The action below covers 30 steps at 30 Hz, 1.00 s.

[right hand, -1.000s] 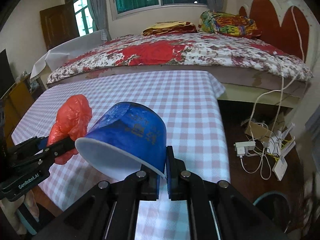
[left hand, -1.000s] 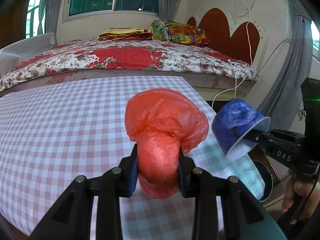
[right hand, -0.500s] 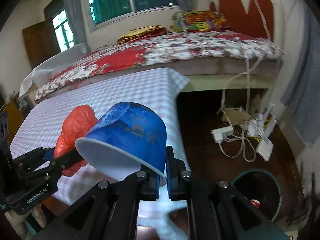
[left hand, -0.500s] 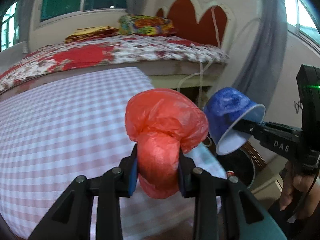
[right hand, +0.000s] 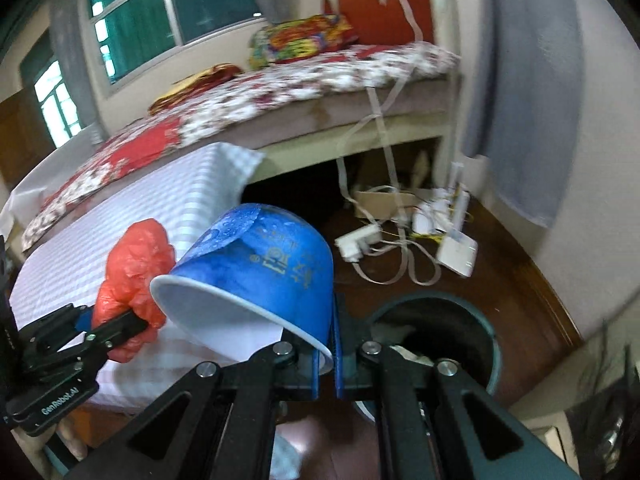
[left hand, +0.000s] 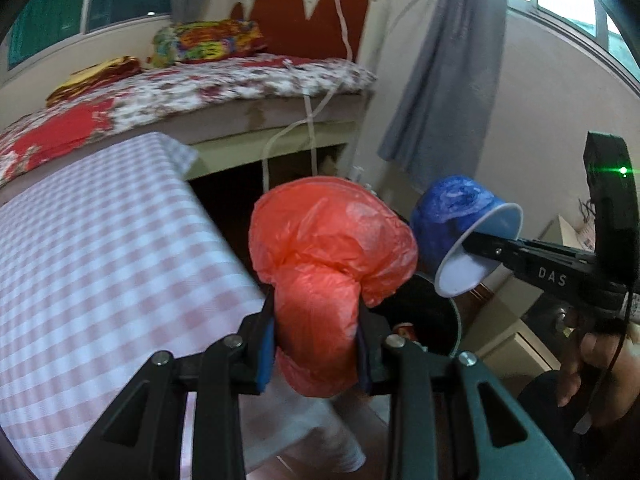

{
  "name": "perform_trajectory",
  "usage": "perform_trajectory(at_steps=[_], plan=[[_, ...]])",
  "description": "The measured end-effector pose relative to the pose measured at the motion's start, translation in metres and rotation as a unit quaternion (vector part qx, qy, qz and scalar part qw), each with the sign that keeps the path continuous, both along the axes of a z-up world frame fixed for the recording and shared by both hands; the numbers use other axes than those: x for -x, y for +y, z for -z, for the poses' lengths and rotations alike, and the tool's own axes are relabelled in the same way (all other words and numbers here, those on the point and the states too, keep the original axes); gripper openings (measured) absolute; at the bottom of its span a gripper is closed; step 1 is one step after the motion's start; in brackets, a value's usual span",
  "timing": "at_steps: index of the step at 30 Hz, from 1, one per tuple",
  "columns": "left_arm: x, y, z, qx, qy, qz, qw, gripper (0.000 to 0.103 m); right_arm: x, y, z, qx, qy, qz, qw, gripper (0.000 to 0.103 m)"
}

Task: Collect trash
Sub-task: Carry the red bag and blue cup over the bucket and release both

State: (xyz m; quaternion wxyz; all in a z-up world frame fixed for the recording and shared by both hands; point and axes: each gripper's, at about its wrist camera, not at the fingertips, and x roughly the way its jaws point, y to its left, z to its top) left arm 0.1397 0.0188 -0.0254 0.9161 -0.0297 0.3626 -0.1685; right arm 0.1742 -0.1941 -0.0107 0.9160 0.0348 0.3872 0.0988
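We had one bed [left hand: 208, 84] filling the back of both views, flowered spread on top, and one checked table [left hand: 100, 248] running up to it. One grey curtain [left hand: 440, 92] hung by the wall. Down on the dark floor sat one round bin [right hand: 494, 360], and here the views parted: the right wrist camera gave us its teal rim and dark inside almost whole, while the left wrist camera caught only a slice of it behind the bag, with a bit of red rubbish inside. Only the right wrist view showed us the tangle of white cables and the power strip [right hand: 358, 242] by the bed's foot. Only the left wrist view showed us the person's hand [left hand: 600, 360] wrapped around the right tool's handle. Then the trash, two pieces: one red plastic bag [left hand: 328, 264], bunched up and pinched at its lower part by the left gripper [left hand: 316, 340], jaws a modest way apart and pressing in on it, held out past the table edge; and one blue paper cup [right hand: 260, 276], tipped mouth-down toward the camera, its rim wall clamped in the right gripper [right hand: 326, 356], jaws nearly together, hanging just beside and above the bin.
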Motion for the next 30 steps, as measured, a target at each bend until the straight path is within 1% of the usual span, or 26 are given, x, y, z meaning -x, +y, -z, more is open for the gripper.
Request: perform_trajectory(at_steps=[7,13,17,23,30], plan=[[-0.009,-0.043,0.016,-0.005,0.018,0.043,0.9989,0.034,0.005,-0.060,0.022,0.018,0.020,0.056,0.998,0.006],[-0.017,-0.078,0.034,-0.010,0.034,0.078,0.9963,0.034,0.009,-0.098,0.046,0.036,0.043,0.088,0.995,0.006],[-0.027,-0.096,0.048,-0.017,0.050,0.092,0.9943,0.034,0.005,-0.120,0.065,0.043,0.061,0.106,0.992,0.006],[-0.044,-0.117,0.070,-0.014,0.085,0.101,0.9912,0.034,-0.009,-0.140,0.093,0.052,0.091,0.113,0.988,0.006],[-0.064,-0.139,0.093,-0.025,0.115,0.108,0.9871,0.034,-0.034,-0.144,0.124,0.062,0.123,0.107,0.985,0.006]])
